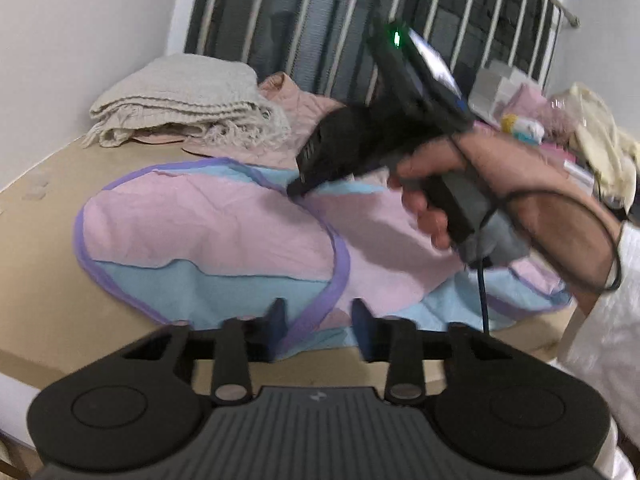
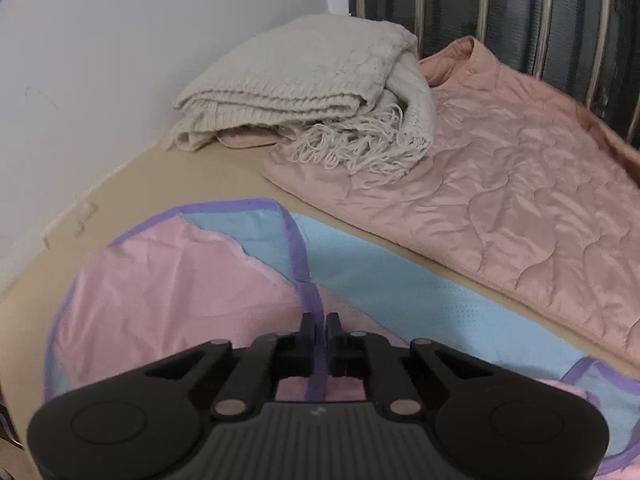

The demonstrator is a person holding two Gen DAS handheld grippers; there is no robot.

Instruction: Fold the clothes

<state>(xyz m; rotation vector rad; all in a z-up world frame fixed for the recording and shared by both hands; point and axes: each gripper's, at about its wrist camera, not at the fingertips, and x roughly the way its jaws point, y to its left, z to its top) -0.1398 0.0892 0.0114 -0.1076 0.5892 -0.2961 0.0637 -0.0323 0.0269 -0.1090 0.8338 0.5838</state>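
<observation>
Left wrist: left claw (image 1: 319, 320) at 6 o'clock, jaws parted around the purple hem of the pink-and-blue garment (image 1: 208, 232), not pressing it. Garment spread on the tan counter (image 1: 44, 288). Right claw (image 1: 294, 191) at 1 o'clock, tip down on the garment.

Right wrist: right claw (image 2: 319, 330) clamped on the purple hem (image 2: 301, 256). Folded cream blanket (image 2: 312, 92) at 12.

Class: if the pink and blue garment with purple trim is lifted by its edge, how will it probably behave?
The pink and blue garment with purple trim probably droops limply: it lies creased and folded over itself. It looks thin, so likely light. Its smooth sheen suggests it may slip.
</observation>
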